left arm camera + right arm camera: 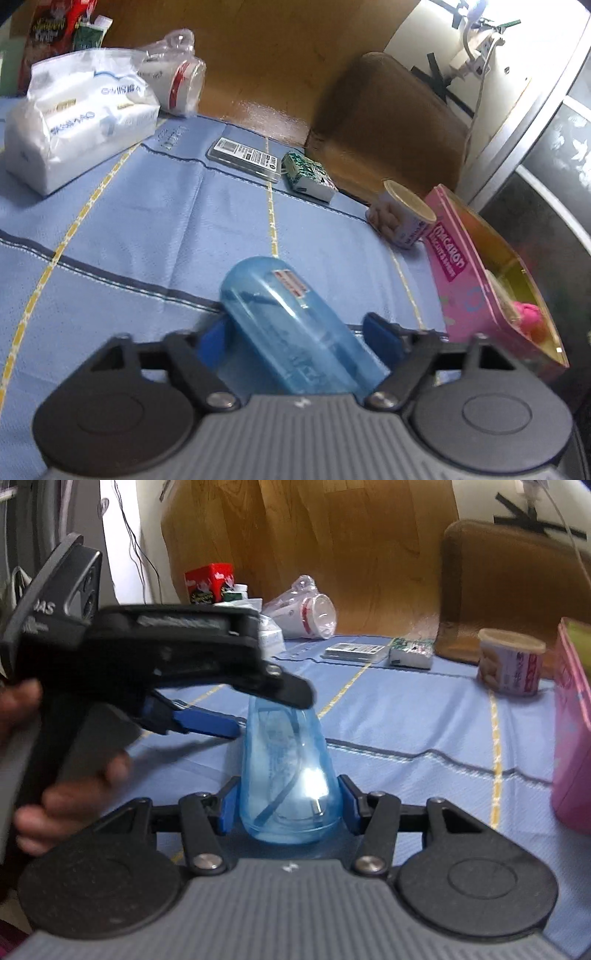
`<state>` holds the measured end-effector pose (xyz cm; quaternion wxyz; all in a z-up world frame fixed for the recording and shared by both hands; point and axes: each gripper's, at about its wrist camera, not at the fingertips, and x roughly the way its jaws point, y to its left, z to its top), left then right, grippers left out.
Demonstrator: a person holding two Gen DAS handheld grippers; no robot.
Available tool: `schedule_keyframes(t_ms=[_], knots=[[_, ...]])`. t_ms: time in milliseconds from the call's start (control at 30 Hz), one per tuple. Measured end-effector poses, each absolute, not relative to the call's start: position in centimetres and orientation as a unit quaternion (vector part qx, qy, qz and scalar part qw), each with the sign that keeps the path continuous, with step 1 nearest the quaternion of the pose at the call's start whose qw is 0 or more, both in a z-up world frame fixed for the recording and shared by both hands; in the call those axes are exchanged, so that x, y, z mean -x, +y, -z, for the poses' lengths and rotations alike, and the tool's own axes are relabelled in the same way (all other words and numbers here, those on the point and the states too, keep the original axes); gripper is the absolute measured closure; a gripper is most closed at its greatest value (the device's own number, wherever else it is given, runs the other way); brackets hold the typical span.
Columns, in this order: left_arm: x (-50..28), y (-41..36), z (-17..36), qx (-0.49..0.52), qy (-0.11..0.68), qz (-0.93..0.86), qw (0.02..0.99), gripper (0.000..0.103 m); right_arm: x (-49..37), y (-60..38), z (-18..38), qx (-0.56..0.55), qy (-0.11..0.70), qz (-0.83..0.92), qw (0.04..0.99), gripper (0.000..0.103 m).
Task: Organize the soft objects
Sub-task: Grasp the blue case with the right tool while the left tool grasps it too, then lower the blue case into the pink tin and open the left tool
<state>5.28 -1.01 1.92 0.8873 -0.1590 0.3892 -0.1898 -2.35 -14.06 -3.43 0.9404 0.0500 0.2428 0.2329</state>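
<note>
A translucent blue bottle (286, 775) lies along my right gripper (288, 805), whose blue pads press on both its sides near the wide end. In the left wrist view the same blue bottle (295, 332) lies slantwise between the pads of my left gripper (297, 338). The left pad touches the bottle, while a small gap shows at the right pad, so the jaws stand open around it. From the right wrist view, a blue finger (207, 720) of the left gripper reaches the bottle's far end, and a person's hand (74, 786) holds that gripper.
A blue cloth (147, 240) covers the surface. On it lie a white tissue pack (81, 122), a bagged cup (177, 85), a flat grey box (243, 157), a green packet (308, 175), a small tub (402, 214) and an open pink box (480, 280). A brown chair (388, 122) stands behind.
</note>
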Motion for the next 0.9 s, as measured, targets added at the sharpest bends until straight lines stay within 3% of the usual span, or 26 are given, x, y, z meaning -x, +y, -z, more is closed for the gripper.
schedule_keyframes(t_ms=[67, 267, 567, 900], knots=[[-5.5, -1.7, -2.4, 0.173, 0.391, 0.21, 0.879, 0.037, 2.7, -14.4, 3.3, -0.053, 0.238, -0.223, 0.944, 0.047], [-5.7, -6.9, -7.0, 0.14, 0.346, 0.271, 0.887, 0.037, 4.5, -17.2, 1.3, -0.057, 0.168, -0.178, 0.968, 0.047], [-7.5, -20.6, -10.9, 0.067, 0.3, 0.39, 0.868, 0.037, 7.0, -24.9, -1.0, -0.039, 0.059, -0.013, 0.997, 0.047], [-10.4, -27.3, -7.7, 0.037, 0.336, 0.383, 0.86, 0.036, 4.4, -30.8, 1.2, -0.039, 0.096, 0.073, 0.992, 0.047]])
